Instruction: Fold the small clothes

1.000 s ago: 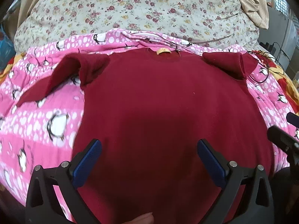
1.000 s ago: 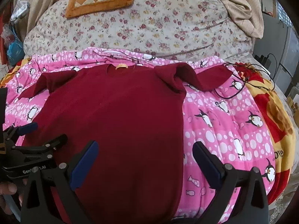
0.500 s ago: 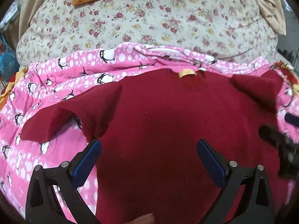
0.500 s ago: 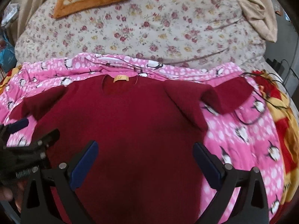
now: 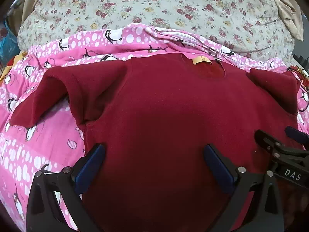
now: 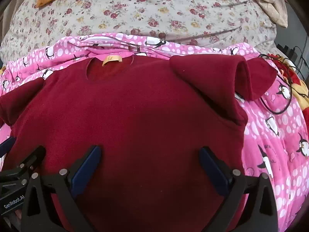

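Maroon sweater (image 5: 164, 116) spread flat on the pink penguin blanket (image 5: 38, 145), collar and yellow neck tag (image 5: 201, 60) pointing away, long axis running straight ahead. Left gripper (image 5: 154, 164) and right gripper (image 6: 149, 164) both wide open, empty, hovering over the near half. "DAS" and "GenRobot.AI" readable on the tongs

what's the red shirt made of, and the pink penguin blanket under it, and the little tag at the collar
The red shirt looks like a soft, matte fleece or brushed knit: fuzzy surface, thick rolled sleeves, no sheen. The pink penguin blanket seems to be printed woven cotton, lightly padded, with a smooth, puckered surface. The tag looks like a tan woven or faux-leather loop; too small to tell.
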